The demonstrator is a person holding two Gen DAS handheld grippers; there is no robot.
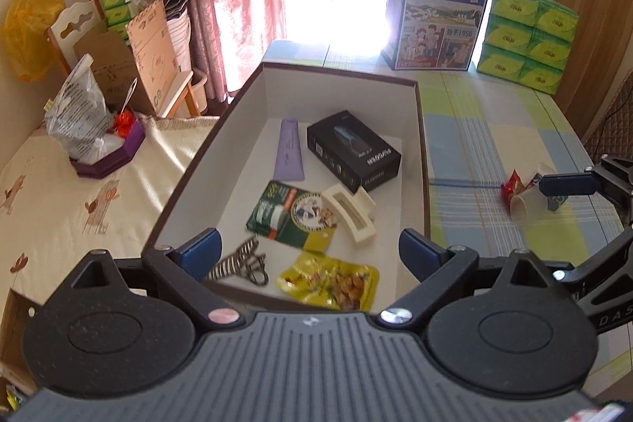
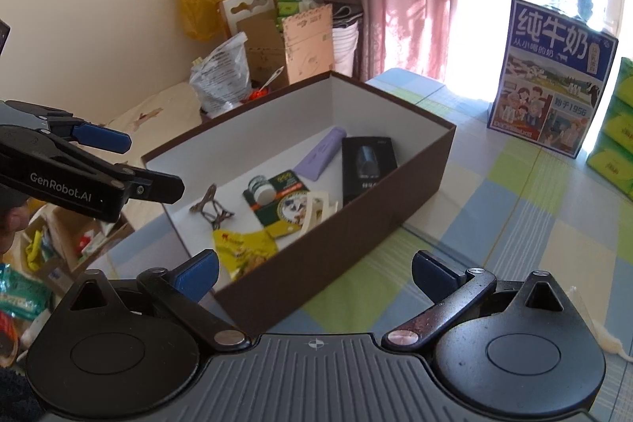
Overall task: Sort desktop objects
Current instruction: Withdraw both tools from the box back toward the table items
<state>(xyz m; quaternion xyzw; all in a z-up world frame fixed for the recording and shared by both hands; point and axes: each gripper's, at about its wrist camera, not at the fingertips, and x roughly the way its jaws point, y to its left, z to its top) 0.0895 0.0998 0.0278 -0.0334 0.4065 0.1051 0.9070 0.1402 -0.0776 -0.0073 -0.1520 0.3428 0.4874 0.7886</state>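
**Box nearly filled, a small cluster still out on the table**

Most of the sorting looks done. The brown box (image 1: 422, 145) already holds six things: a purple tube (image 1: 289, 150), a black carton (image 1: 353, 150), a green packet (image 1: 294, 216), a cream hair claw (image 1: 350, 215), a striped clip (image 1: 241, 262) and a yellow snack pouch (image 1: 330, 281). What seems to be left lies outside the box on the checked table (image 1: 494, 129), at about 3 o'clock from the box in the left wrist view: a tipped white cup (image 1: 528, 206) with a red wrapper (image 1: 514, 184) touching it and a small printed carton just behind.

The left gripper (image 1: 310, 250) hovers over the near end of the box with its jaws spread wide and nothing between them. The right gripper (image 2: 314, 269) is likewise released and empty; its blue tip shows just beside the cup cluster in the left view, so I judge that cluster to be its next target.

The cup lies on its side, its long axis running roughly from 10 to 4 o'clock, the open mouth facing 8 o'clock toward the box. Inside the box, the purple tube lies lengthwise along the box, cap end at 12 o'clock, flat crimped end at 6. The black carton lies at a slant, long axis from about 10 to 4 o'clock.
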